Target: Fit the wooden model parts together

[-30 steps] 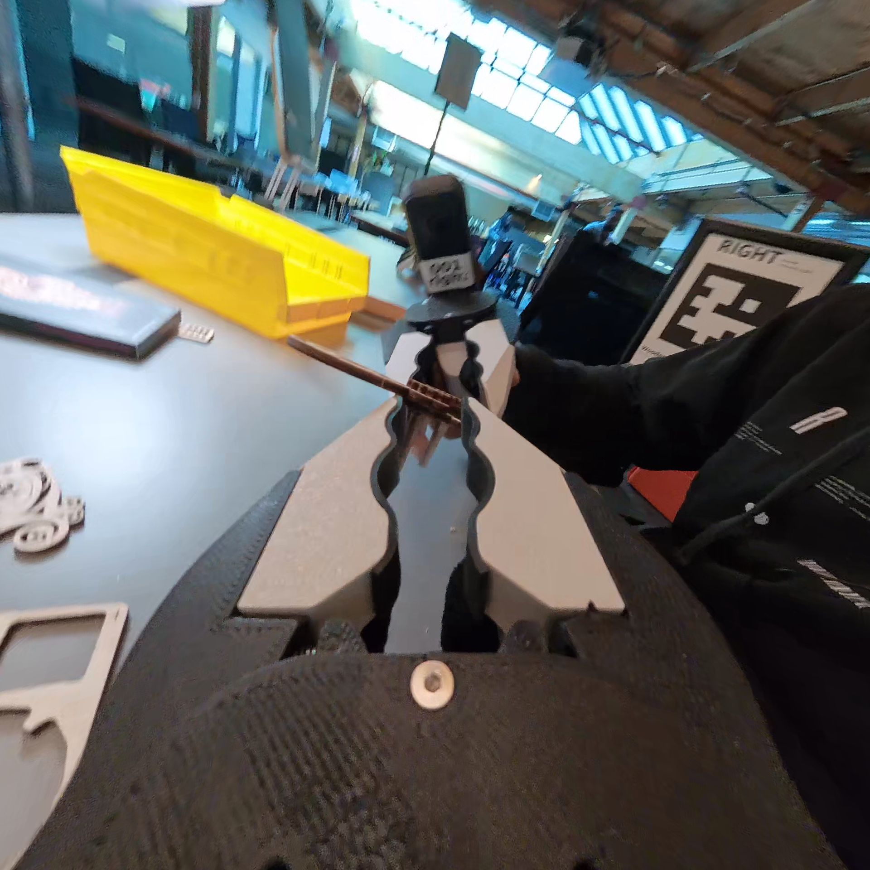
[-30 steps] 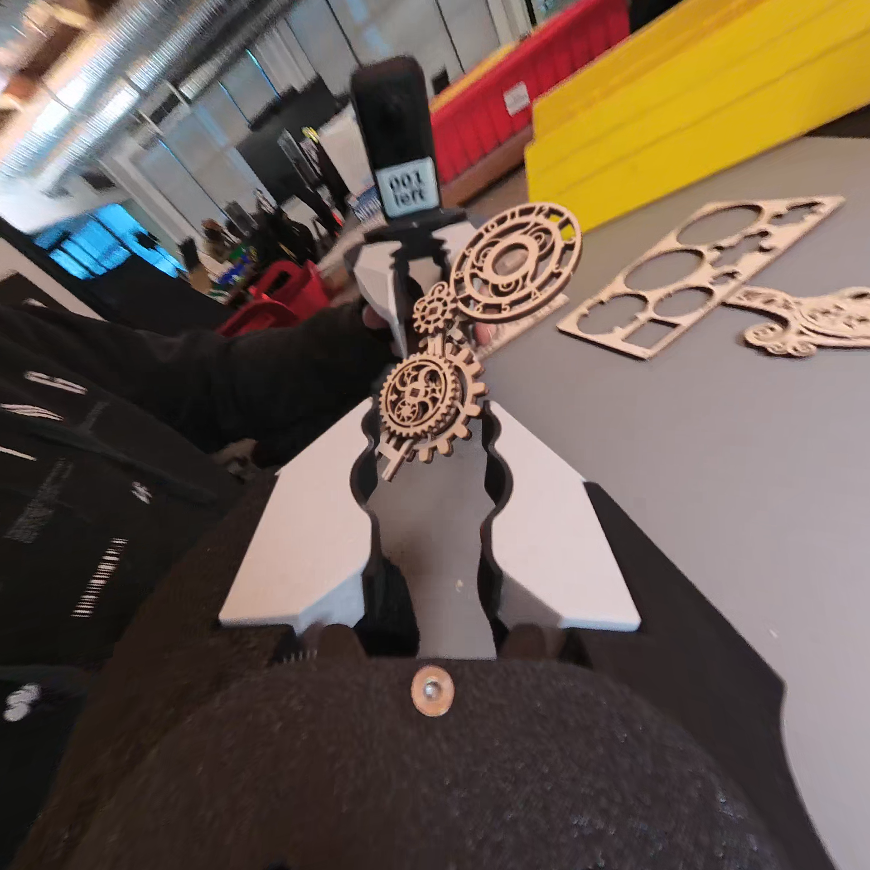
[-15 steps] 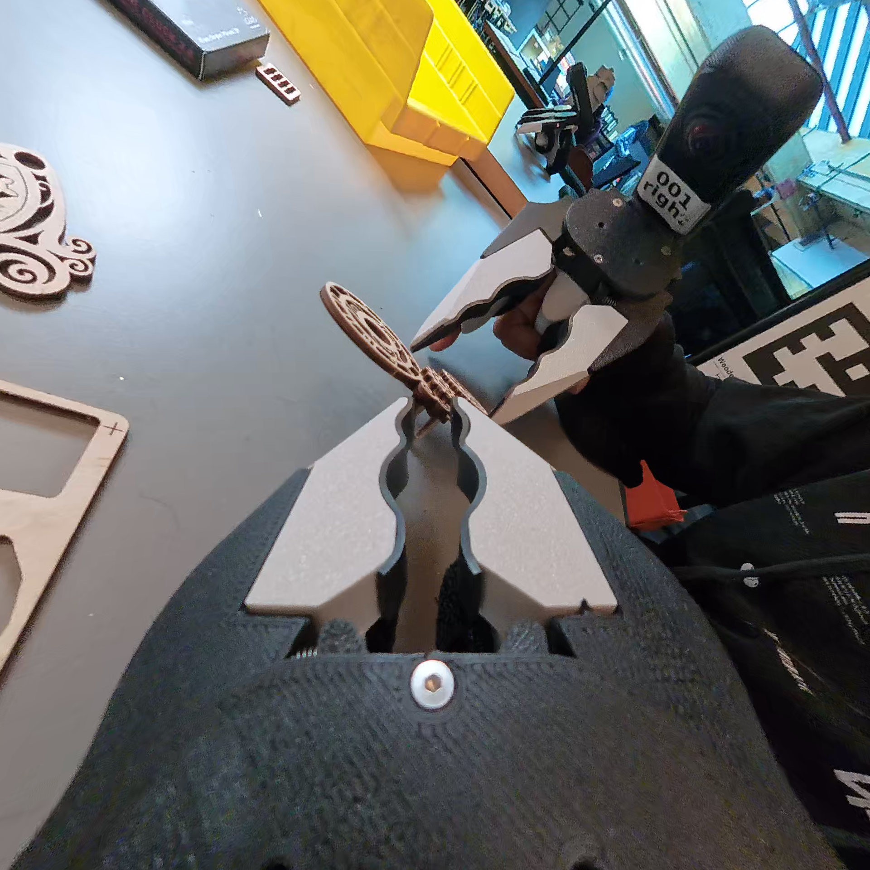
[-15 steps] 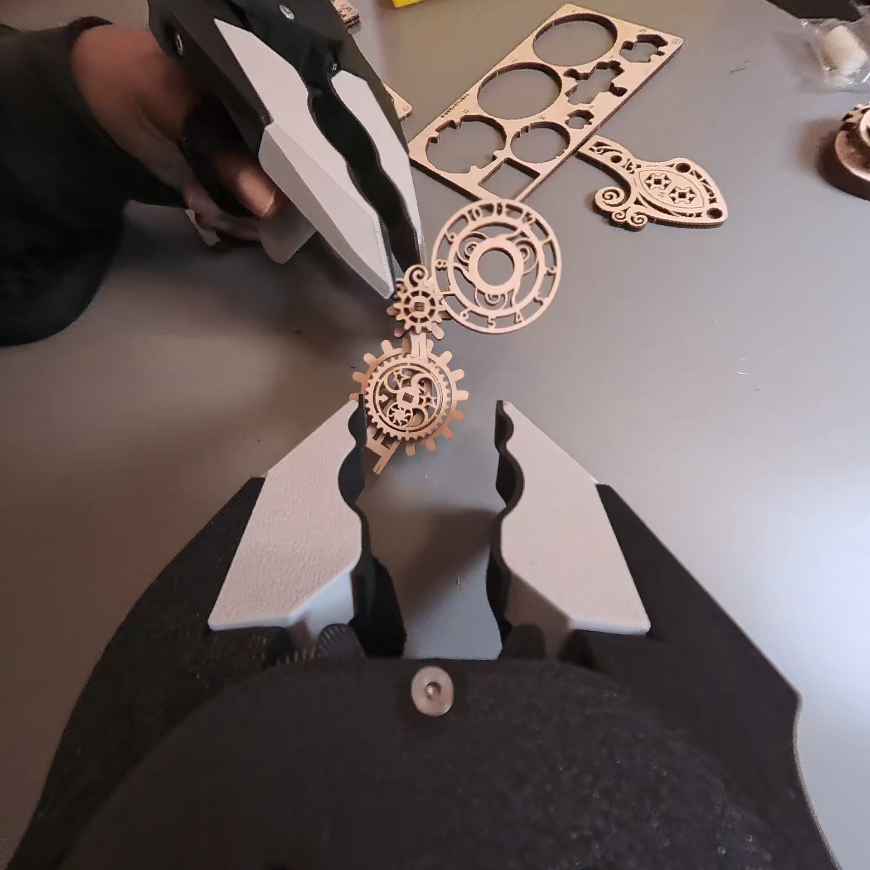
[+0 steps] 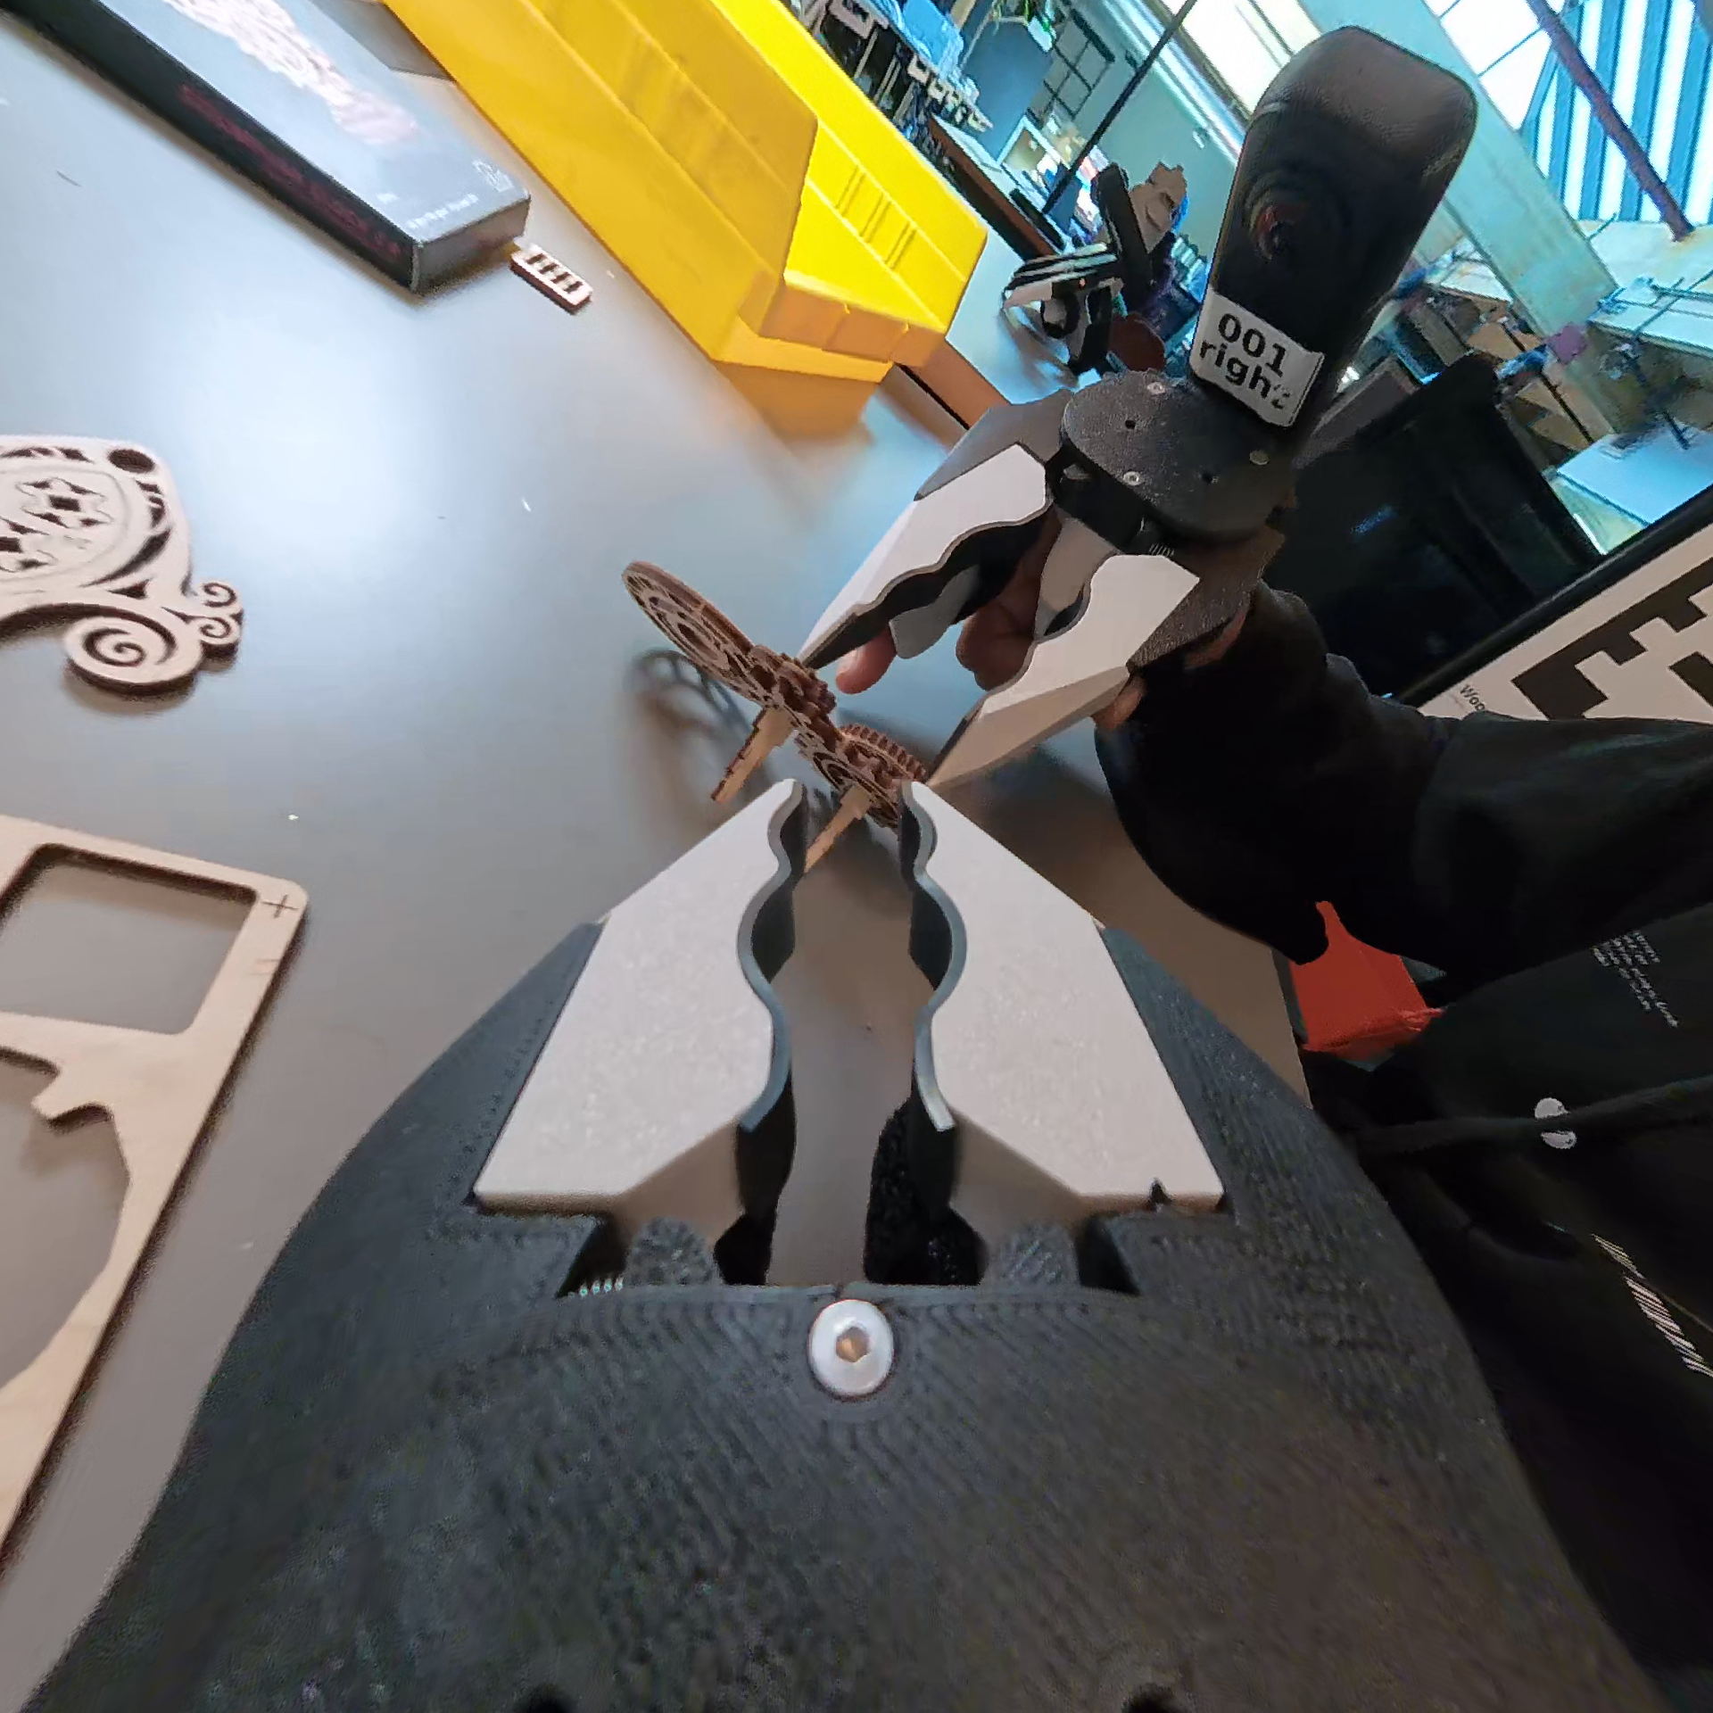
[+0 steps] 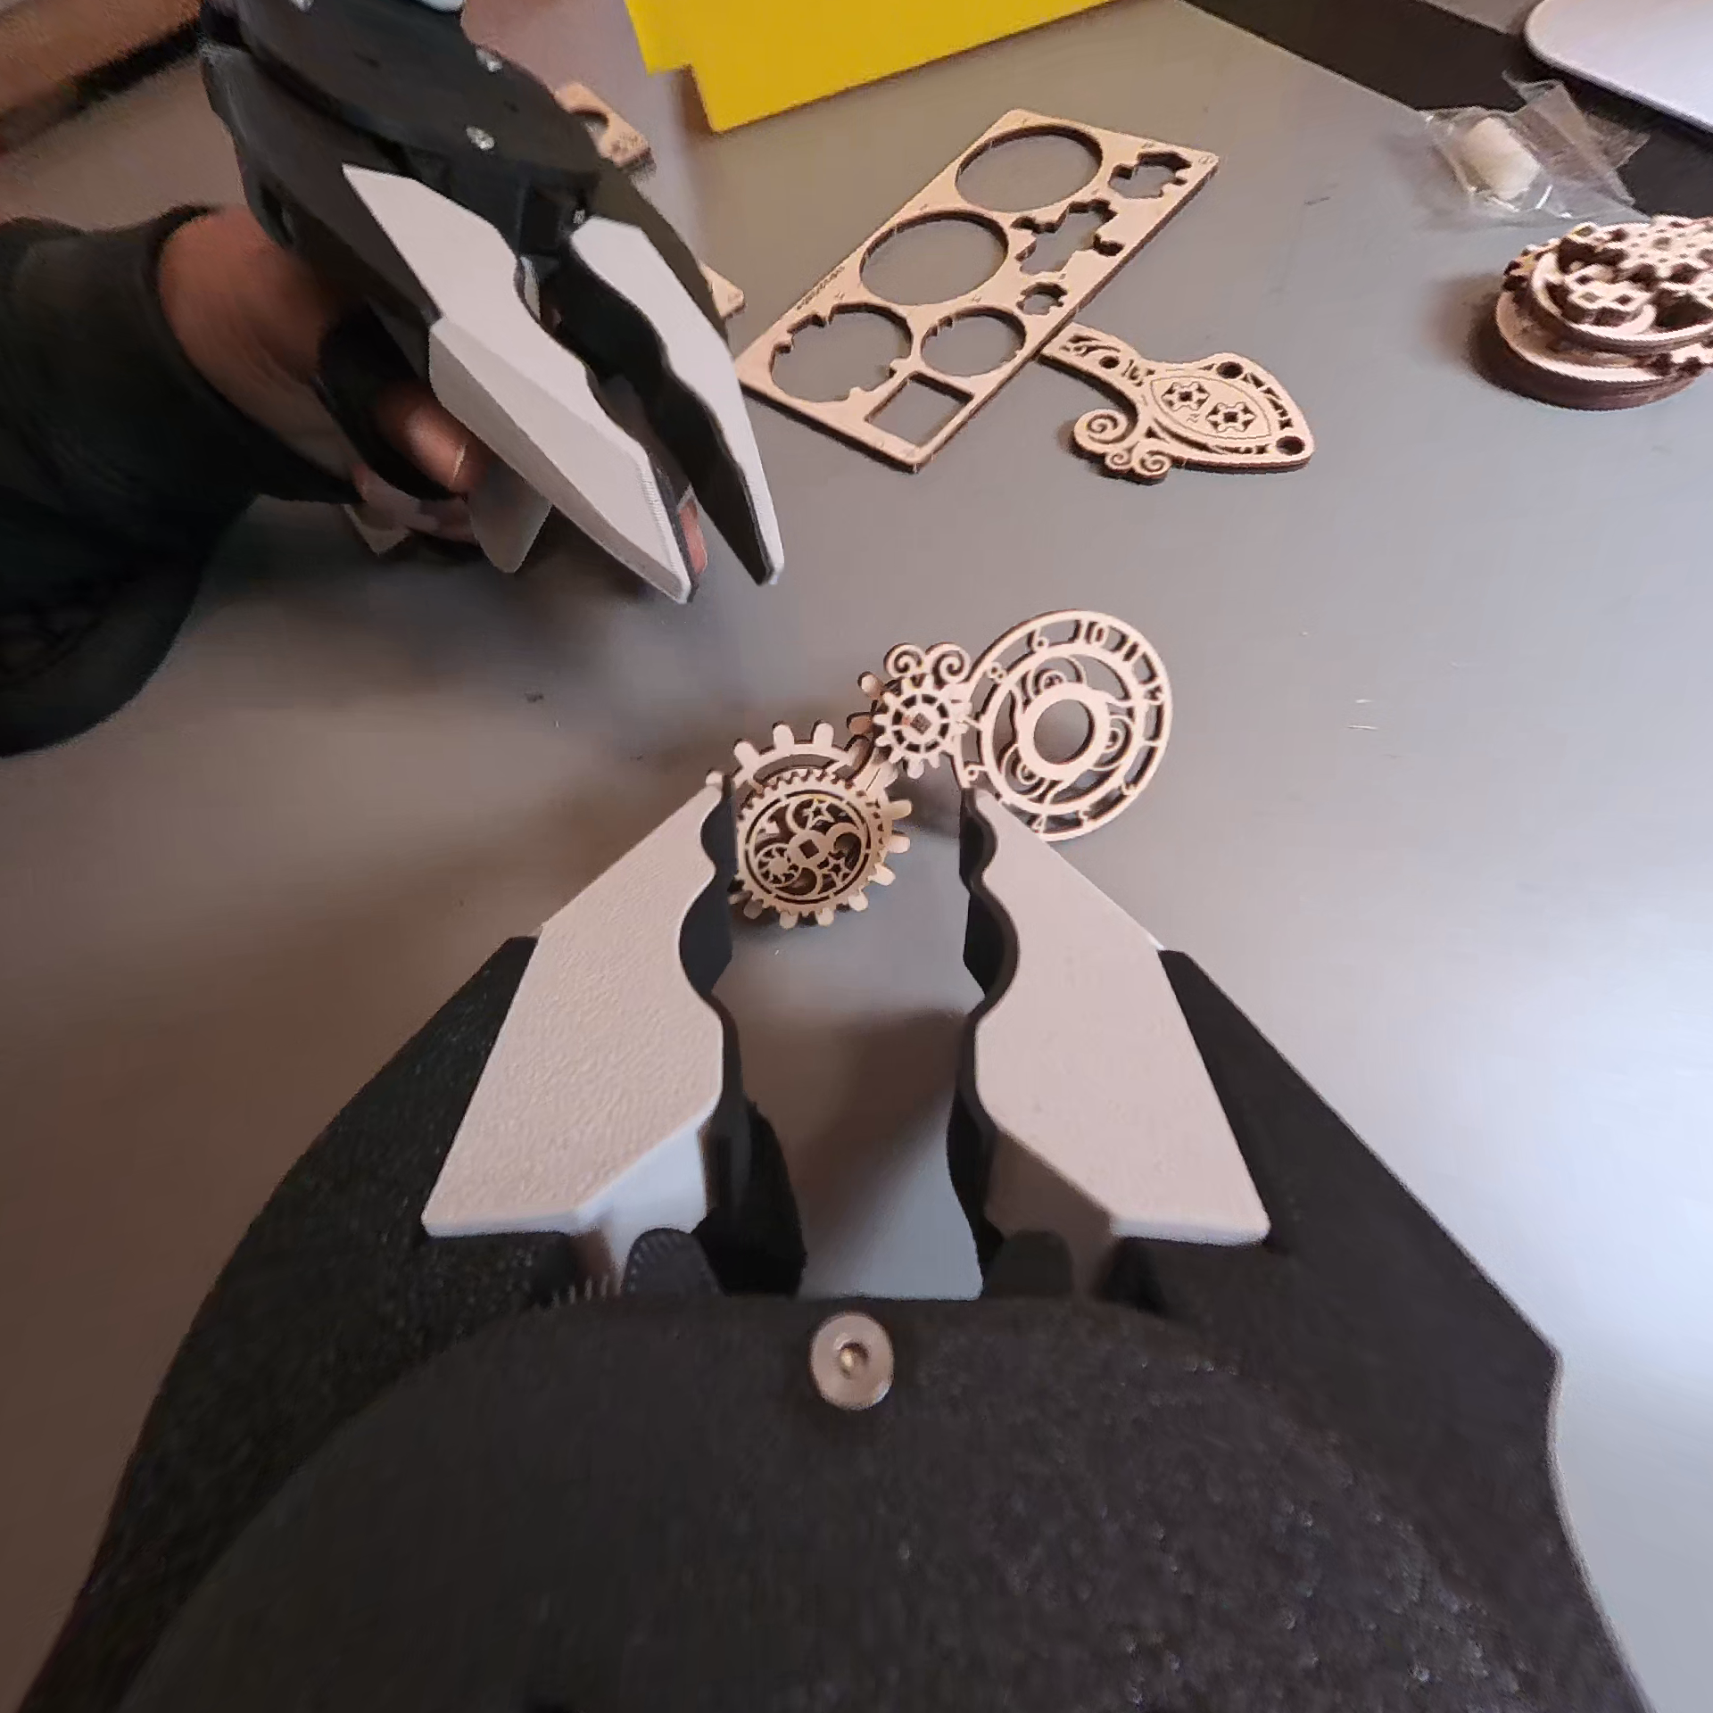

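Observation:
A flat wooden part made of a large gear [image 6: 816, 853], a small gear [image 6: 918, 723] and a ring-shaped dial [image 6: 1075, 732] sits tilted low over the grey table [image 6: 1390, 881]; neither gripper clamps it. My right gripper [image 6: 842, 793] is open, with the large gear between its fingertips, next to the left finger. My left gripper [image 6: 718, 575] is up and to the left, apart from the part, jaws slightly parted and empty. In the left wrist view the part [image 5: 704, 630] lies just beyond my left gripper [image 5: 851, 793], between the open fingers of the right gripper [image 5: 876, 718].
A wooden sheet with round cut-outs [image 6: 973, 287], an ornate teardrop piece [image 6: 1205, 426] and a stacked gear assembly [image 6: 1613, 324] lie farther back. A yellow bin [image 5: 723, 158], a dark box [image 5: 278, 120] and a wooden frame sheet [image 5: 139, 1020] are on the left. A black sleeve [image 5: 1483, 834] is at the right. Some 5 cm of space lies between my two pairs of fingers.
My left gripper has let go of the gear part and pulled back up and left. The part has dropped lower, between the right gripper's fingers, which have opened wider.

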A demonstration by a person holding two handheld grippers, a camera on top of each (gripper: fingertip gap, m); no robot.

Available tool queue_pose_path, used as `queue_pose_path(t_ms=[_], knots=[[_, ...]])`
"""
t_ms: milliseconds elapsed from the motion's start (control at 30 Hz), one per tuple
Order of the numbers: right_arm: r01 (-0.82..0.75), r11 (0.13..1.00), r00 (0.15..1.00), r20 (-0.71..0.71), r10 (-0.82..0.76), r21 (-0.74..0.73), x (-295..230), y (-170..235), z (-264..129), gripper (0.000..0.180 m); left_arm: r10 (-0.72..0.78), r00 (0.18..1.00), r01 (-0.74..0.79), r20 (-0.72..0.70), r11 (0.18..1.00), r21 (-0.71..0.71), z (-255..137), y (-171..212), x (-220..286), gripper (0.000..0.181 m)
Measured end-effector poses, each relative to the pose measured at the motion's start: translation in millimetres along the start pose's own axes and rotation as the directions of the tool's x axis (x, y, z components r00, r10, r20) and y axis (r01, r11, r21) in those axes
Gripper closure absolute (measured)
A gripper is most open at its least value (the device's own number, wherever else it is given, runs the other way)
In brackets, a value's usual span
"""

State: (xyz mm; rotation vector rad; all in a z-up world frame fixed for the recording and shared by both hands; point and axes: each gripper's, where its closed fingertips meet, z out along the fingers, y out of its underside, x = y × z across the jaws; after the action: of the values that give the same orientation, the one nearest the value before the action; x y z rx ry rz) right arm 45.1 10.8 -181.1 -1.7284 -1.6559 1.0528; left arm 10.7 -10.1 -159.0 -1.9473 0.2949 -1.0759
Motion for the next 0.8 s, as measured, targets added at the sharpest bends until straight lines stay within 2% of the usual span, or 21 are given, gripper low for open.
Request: queue_pose_path(t_ms=[100,233,400,500,633,800], knots=[[-0.026,0.997,0.999,-0.016,0.027,0.076,9,-12,-7,0.135,0.022,1.000,-0.022,0.022,1.000,0.019,-5,-3,-2,0.164],[-0.032,0.962,0.998,-0.050,0.048,0.269,32,-61,-21,0.137,0.040,0.998,-0.042,0.039,0.998,0.056,-8,-9,-4,0.164],[0.095,0.944,0.995,-0.014,-0.096,0.317,38,-133,-11,0.139,0.101,0.992,-0.106,0.079,0.992,0.067,-10,-10,-5,0.164],[0.188,0.924,0.980,-0.004,-0.197,0.332,35,-162,4,0.139,0.128,0.987,-0.135,0.097,0.988,0.068,-13,-10,-4,0.164],[0.162,0.893,0.980,0.034,-0.194,0.419,37,-166,17,0.145,0.192,0.970,-0.205,0.147,0.975,0.081,-15,-13,-7,0.164],[0.096,0.909,0.987,0.077,-0.139,0.405,49,-146,30,0.146,0.287,0.943,-0.304,0.169,0.949,0.087,-11,-19,-1,0.165]])
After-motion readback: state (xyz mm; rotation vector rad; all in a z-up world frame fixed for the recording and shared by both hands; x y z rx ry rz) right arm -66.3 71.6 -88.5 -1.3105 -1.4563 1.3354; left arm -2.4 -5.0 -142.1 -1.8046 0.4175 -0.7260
